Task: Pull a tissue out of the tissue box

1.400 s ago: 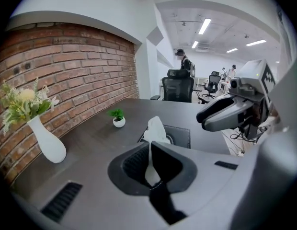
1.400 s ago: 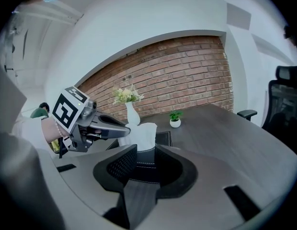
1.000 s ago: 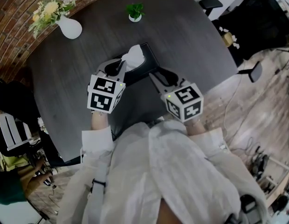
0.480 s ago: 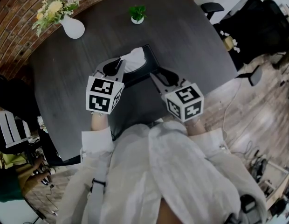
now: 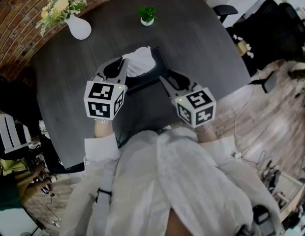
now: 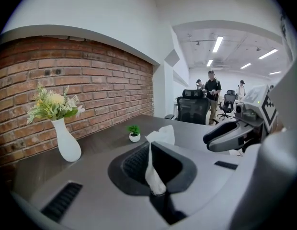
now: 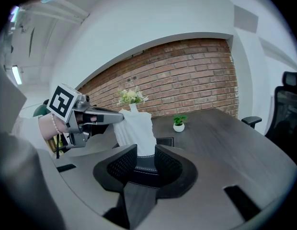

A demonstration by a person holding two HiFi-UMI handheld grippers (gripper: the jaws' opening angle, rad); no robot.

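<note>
One tissue (image 5: 137,60), pinched in the left gripper (image 5: 124,64), was only partly clear of the tissue box (image 5: 160,63); right gripper (image 5: 165,78) gaped beside it.

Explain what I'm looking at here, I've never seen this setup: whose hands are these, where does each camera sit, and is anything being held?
There is no robot arm. A person holds a hand tool with two jaws in each hand, and the cubes with square markers are part of those tools. The head view comes from a camera on the person's head, looking steeply down. The two gripper views come from cameras riding on each tool, looking along its jaws. On the dark table stand a black tissue box, a white vase of flowers and a small potted plant. The left gripper has its jaws shut on the white tissue rising from the box. The right gripper has its jaws apart at the box's near end, gripping nothing that I can see.
</note>
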